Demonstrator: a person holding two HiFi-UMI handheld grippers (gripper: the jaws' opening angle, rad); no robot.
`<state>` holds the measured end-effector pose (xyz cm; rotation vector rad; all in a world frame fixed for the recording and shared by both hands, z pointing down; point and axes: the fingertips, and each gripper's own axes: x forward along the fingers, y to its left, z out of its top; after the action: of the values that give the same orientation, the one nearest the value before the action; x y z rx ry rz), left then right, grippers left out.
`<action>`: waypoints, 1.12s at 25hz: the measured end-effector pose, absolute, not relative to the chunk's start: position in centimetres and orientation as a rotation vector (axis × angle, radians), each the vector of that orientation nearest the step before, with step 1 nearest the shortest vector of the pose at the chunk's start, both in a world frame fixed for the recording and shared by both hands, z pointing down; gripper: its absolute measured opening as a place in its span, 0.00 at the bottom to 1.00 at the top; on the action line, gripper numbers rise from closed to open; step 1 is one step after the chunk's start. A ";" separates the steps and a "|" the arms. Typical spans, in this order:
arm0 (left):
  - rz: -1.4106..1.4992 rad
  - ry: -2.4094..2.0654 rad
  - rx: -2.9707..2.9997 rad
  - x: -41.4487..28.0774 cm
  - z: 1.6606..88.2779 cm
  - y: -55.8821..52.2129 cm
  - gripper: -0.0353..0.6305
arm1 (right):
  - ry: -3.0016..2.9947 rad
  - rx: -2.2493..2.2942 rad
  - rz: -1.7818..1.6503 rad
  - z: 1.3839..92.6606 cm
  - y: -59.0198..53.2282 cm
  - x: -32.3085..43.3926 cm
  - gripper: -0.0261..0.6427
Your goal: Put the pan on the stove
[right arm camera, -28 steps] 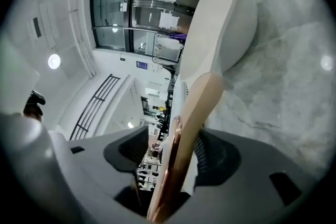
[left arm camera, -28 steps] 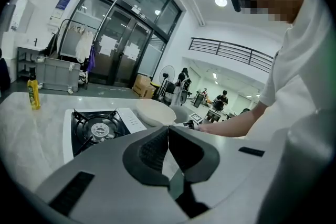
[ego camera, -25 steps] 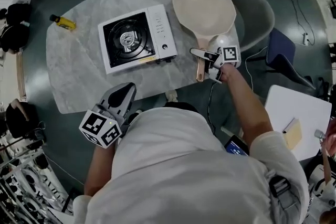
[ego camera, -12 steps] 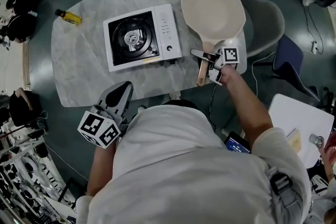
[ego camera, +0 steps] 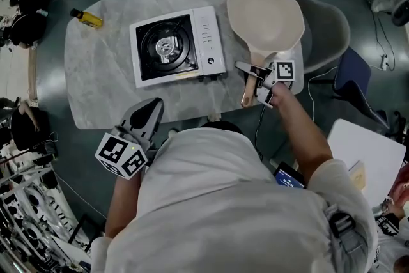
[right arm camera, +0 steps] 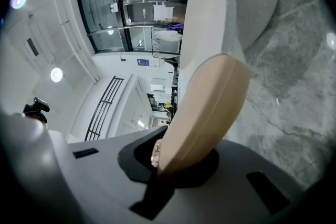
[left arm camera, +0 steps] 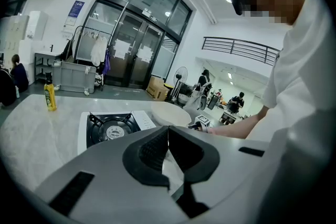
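Note:
A cream pan [ego camera: 265, 16] with a wooden handle [ego camera: 248, 91] lies on the marble table [ego camera: 102, 86], to the right of a white single-burner stove [ego camera: 176, 48]. My right gripper [ego camera: 255, 81] has just been closing and is shut on the handle, which fills its jaws in the right gripper view [right arm camera: 178, 160]. There the pan's bowl [right arm camera: 231, 2] stretches away over the table. My left gripper [ego camera: 144, 121] hangs off the table's near edge, shut and holding nothing [left arm camera: 168, 136]. It faces the stove [left arm camera: 113, 128] and the pan [left arm camera: 170, 114].
A yellow bottle [ego camera: 86, 18] lies at the table's far left corner. A grey chair [ego camera: 326, 25] stands just right of the pan, with a blue seat [ego camera: 354, 77] beyond it. Cables and gear crowd the floor on the left.
The right gripper's fingers have drawn in onto the pan's handle. The pan, the stove and the left gripper stay where they were; the head view has shifted slightly.

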<state>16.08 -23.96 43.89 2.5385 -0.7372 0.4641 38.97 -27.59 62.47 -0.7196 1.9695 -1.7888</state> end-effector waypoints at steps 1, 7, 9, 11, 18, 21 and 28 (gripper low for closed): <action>0.463 -0.735 2.540 16.0 43.8 -24.1 0.08 | 1.964 -0.719 -1.792 62.2 -27.6 39.0 0.09; 0.458 -0.712 2.553 15.5 43.9 -24.5 0.08 | 1.974 -0.696 -1.777 60.8 -27.7 39.0 0.10; 0.451 -0.709 2.554 15.3 43.8 -24.7 0.08 | 1.980 -0.708 -1.782 60.4 -27.8 39.0 0.10; 0.442 -0.703 2.559 15.1 43.7 -24.8 0.08 | 1.989 -0.714 -1.776 59.8 -27.9 39.1 0.10; 0.389 -0.713 2.574 13.6 43.4 -23.9 0.08 | 2.045 -0.697 -1.743 56.4 -27.7 38.1 0.11; 0.367 -0.715 2.574 12.4 43.2 -23.5 0.08 | 2.068 -0.686 -1.745 54.6 -27.5 36.8 0.11; 0.310 -0.734 2.572 8.0 43.1 -22.6 0.08 | 2.172 -0.632 -1.735 50.8 -27.4 31.4 0.11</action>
<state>8.04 -22.56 43.07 2.5718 -0.7342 0.3099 31.44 -27.38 50.82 -0.6316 2.1723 -1.7354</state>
